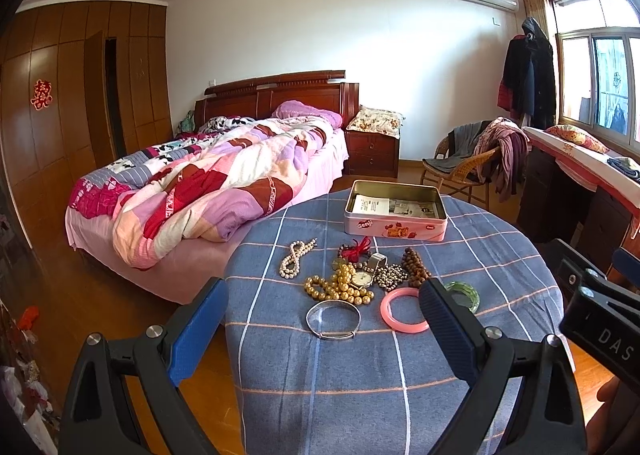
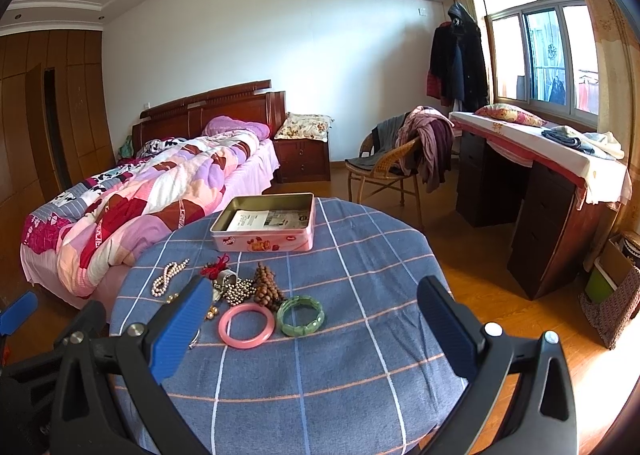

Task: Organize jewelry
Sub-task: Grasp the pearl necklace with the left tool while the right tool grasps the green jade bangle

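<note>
Both the left hand-held gripper (image 1: 320, 319) and the right hand-held gripper (image 2: 316, 319) hover with fingers wide apart above the desk's (image 1: 360, 395) near edge. The jewelry pile (image 1: 360, 275) lies mid-desk, the open tin (image 1: 396, 211) behind it near the far edge, bare cloth to the right.

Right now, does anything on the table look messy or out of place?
Yes. The jewelry lies loose on the tablecloth, not in the open pink tin. Gold beads, a watch and dark beads overlap in a tangled pile. Nothing looks damaged.
</note>
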{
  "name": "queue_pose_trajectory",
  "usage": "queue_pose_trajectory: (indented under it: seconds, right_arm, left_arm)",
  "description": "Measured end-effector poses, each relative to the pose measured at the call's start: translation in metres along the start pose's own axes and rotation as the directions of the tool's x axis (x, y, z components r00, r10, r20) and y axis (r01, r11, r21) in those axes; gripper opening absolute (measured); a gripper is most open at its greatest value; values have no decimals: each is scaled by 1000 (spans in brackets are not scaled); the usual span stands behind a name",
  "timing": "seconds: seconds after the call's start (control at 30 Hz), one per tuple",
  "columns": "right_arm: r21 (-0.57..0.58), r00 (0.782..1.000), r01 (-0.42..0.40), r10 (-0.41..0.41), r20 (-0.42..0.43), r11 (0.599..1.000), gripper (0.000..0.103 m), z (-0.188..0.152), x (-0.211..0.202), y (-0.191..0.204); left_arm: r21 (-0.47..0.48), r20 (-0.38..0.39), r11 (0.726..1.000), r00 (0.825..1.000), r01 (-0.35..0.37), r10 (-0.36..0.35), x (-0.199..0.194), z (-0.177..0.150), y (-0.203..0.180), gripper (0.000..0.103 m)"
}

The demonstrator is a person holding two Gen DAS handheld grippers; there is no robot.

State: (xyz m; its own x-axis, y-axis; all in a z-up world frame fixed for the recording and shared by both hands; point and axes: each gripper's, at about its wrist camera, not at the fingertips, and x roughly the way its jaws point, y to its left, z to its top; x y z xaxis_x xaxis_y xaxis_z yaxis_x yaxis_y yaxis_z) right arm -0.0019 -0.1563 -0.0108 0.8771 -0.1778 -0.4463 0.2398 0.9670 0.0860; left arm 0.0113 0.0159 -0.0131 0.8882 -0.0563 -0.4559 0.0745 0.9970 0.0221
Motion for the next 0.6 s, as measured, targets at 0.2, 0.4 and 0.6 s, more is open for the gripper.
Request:
queue_pose_trajectory:
  seconds: [0.2, 0.4, 0.6]
  right_arm:
    - [26, 998, 17, -15, -65, 1000, 103, -9, 29, -21]
    - [48, 982, 9, 0, -188, 999, 84, -24, 70, -35]
    - [14, 960, -17, 20, -279, 1000, 72, -38, 103, -35]
  left_arm:
    - [-10, -102, 1000, 995, -3, 2, 43, -9, 26, 96]
    - [-51, -209, 998, 978, -39, 27, 97, -24, 61, 96]
    - [-62, -243, 997, 969, -53, 36, 133, -30, 78, 93]
